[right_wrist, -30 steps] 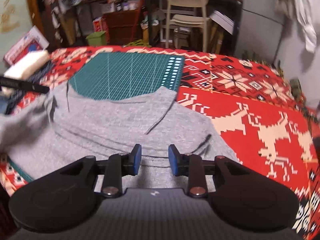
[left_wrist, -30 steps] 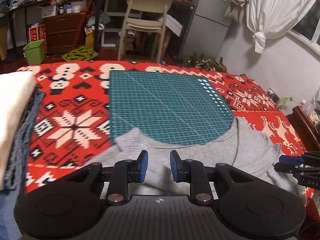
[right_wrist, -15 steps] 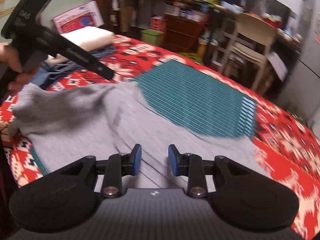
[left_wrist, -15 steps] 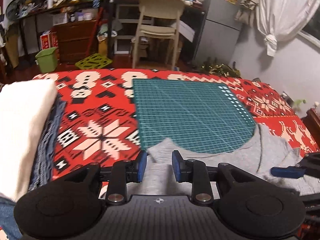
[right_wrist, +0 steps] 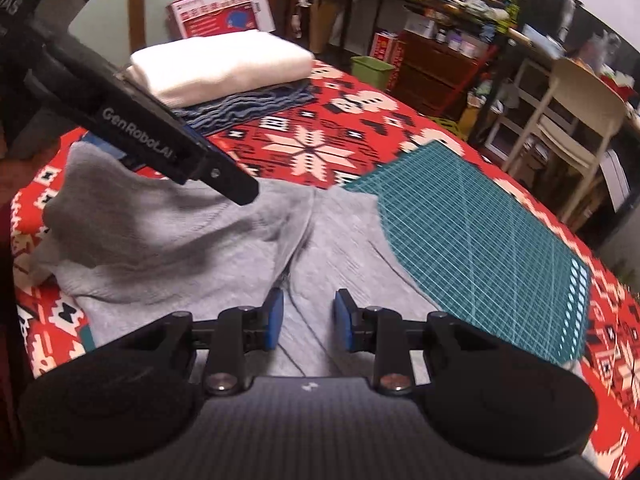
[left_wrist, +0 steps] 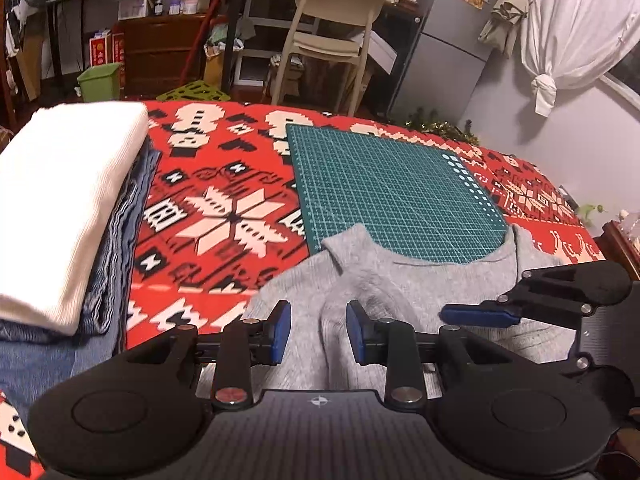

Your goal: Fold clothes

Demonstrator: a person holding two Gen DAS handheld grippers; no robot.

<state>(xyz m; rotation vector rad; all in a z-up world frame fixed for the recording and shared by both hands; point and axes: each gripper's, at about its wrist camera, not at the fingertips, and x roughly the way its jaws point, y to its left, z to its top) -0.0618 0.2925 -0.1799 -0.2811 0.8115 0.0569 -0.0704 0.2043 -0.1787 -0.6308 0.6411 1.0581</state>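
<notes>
Hovering over the rumpled grey sweater, left tongs and right tongs both stand spread, gripping nothing.

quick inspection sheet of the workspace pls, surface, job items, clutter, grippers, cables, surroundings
Surface: red patterned blanket with a green cutting mat on it.
Job's things: grey sweater lies rumpled, partly over the mat's near edge; folded white garment stacked on blue clothes at the left.
Clutter: nothing seen on the blanket besides these.
Grippers: left gripper open above the sweater; right gripper open above the sweater.
Cables: nothing seen.
Surroundings: cream chair, green bin, crowded shelves, knotted white curtain.
</notes>
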